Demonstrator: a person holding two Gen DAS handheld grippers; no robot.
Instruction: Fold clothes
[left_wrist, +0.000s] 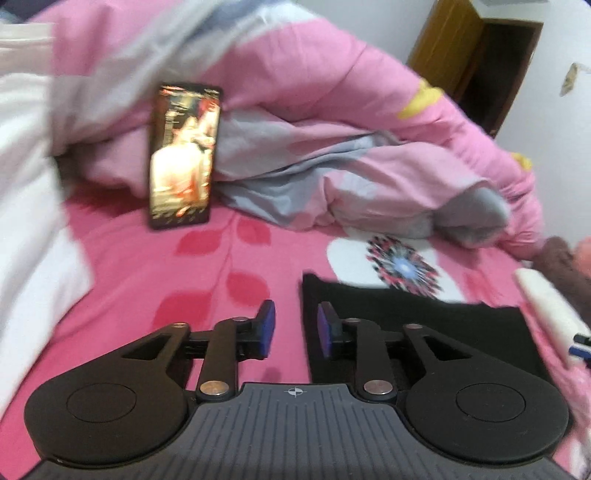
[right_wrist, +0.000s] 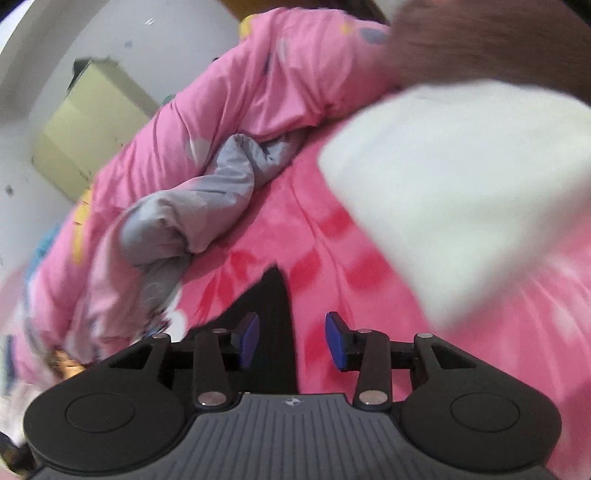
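At the far left of my left-hand view a white pillow (left_wrist: 33, 177) lies along the edge of the bed (left_wrist: 129, 280), and just right of it a phone (left_wrist: 183, 155) stands propped against the heaped pink and grey quilt (left_wrist: 314, 147), screen lit, probably so I can watch it while I work. Low in the middle, my left claw (left_wrist: 295, 328) is released, its blue pads apart with nothing between them; the black garment (left_wrist: 406, 325) lies flat on the bed under and right of the right finger, so I judge a fold has been laid down there. At the right edge a folded white piece (left_wrist: 546, 314) sits beside it, likely set aside as done. In my right-hand view the quilt bunches at upper left, the black garment shows as a dark wedge at lower centre under the left finger, and my right claw (right_wrist: 291, 341) is likewise released and empty above the pink sheet. The white piece fills the upper right, blurred.
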